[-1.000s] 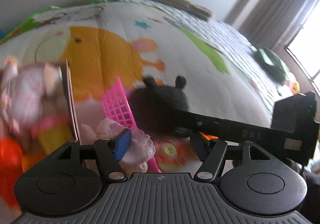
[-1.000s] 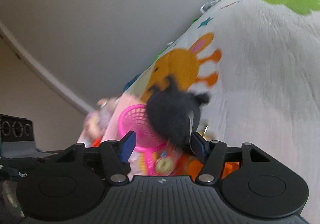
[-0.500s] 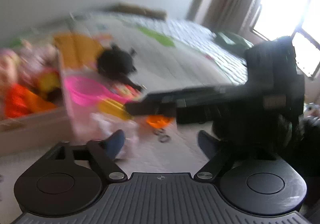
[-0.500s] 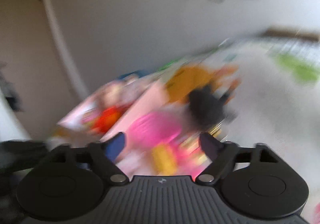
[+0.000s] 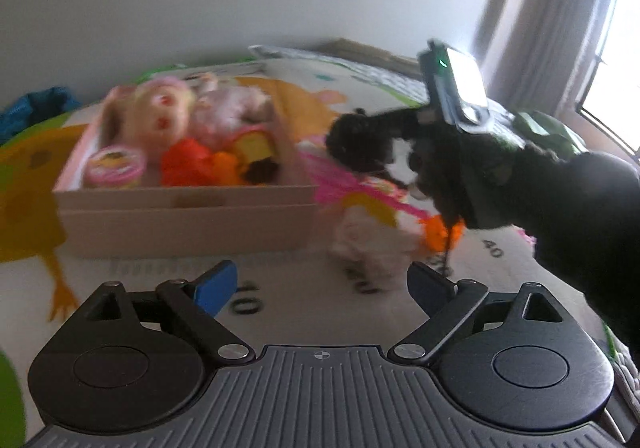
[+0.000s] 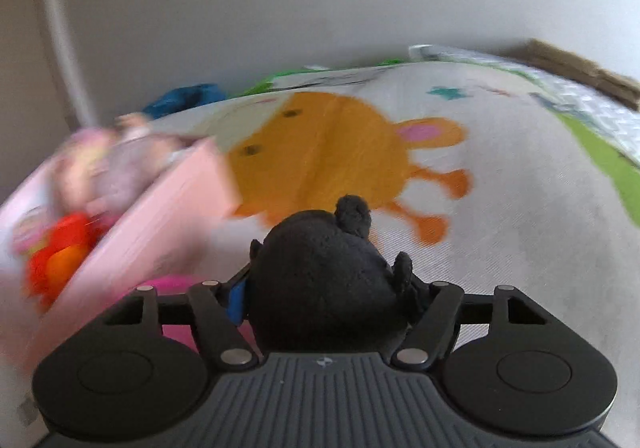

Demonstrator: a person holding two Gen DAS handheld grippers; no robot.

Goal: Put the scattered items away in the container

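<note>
Box contents: a pink cardboard box [image 5: 184, 216] sits left on the play mat [image 5: 304, 304]; the dolls and orange toys inside are blurred and hard to tell apart.
Left gripper: the left gripper [image 5: 320, 284] hovers over bare mat, jaws wide and opening, nothing between them.
Loose pile: just right of the box lie a pink net scoop [image 5: 336, 180] and a pale soft toy [image 5: 368, 244], smeared by blur.
Black plush toy: dark and fuzzy with small round ears [image 6: 320, 280]; it sits between the fingers of the right gripper [image 6: 324, 294], beside the box's right wall.
Right gripper: jaws closing on the plush; the toy's bulk hides the pads, so contact is unclear.
Right edge: in the left wrist view the right gripper's body and a dark sleeve [image 5: 592, 224] cover part of the pile.
</note>
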